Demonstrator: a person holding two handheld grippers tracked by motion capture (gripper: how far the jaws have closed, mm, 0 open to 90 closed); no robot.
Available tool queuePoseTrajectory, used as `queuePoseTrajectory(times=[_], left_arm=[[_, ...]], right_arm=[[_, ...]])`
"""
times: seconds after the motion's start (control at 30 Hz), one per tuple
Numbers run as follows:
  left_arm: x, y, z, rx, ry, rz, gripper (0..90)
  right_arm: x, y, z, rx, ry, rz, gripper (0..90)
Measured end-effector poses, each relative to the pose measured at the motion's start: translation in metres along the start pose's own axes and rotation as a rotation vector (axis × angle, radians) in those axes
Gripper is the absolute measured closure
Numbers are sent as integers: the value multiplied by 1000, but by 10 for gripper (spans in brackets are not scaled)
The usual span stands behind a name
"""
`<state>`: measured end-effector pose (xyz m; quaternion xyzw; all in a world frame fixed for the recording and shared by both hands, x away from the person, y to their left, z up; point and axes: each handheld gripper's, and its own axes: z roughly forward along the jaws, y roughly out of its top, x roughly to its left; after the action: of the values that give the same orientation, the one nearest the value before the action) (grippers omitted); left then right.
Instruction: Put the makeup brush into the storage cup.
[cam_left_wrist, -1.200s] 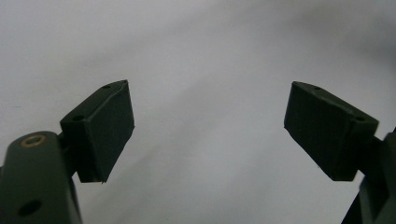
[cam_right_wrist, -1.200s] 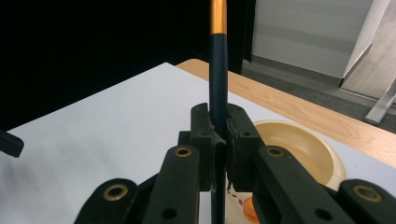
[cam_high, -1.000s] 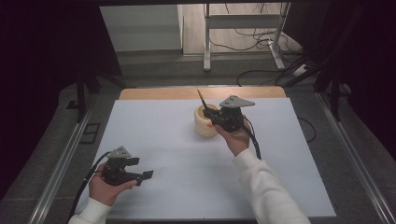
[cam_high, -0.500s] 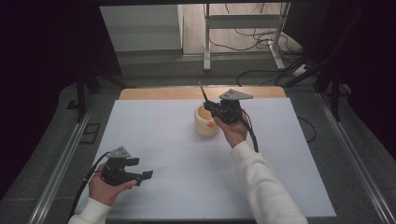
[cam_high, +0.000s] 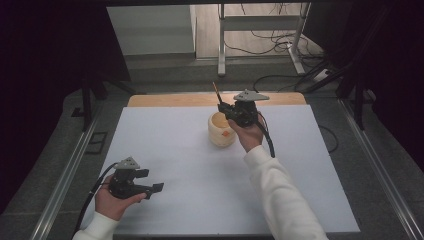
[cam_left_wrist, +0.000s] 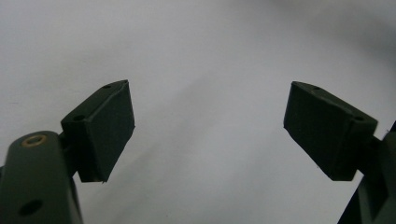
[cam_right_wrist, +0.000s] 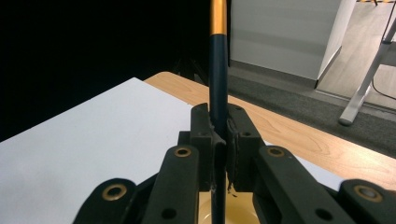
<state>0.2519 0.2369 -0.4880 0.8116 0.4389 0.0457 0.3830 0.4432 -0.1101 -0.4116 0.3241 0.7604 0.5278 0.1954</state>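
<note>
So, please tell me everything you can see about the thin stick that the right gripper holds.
The stick is slim and round, dark blue-black with an orange band higher up. The right gripper is shut on its lower part. It stands nearly upright, leaning slightly, over the open cream cup. Its lower end reaches down toward the cup's mouth.

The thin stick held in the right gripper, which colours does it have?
The stick is dark blue-black with an orange-gold band higher up, clearest in the right gripper view.
</note>
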Motion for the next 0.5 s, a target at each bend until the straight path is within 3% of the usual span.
queuePoseTrajectory(times=[0.5], left_arm=[[1, 0, 0, 4, -1, 0, 174]], right_arm=[[-11, -1, 11, 13, -21, 7, 828]])
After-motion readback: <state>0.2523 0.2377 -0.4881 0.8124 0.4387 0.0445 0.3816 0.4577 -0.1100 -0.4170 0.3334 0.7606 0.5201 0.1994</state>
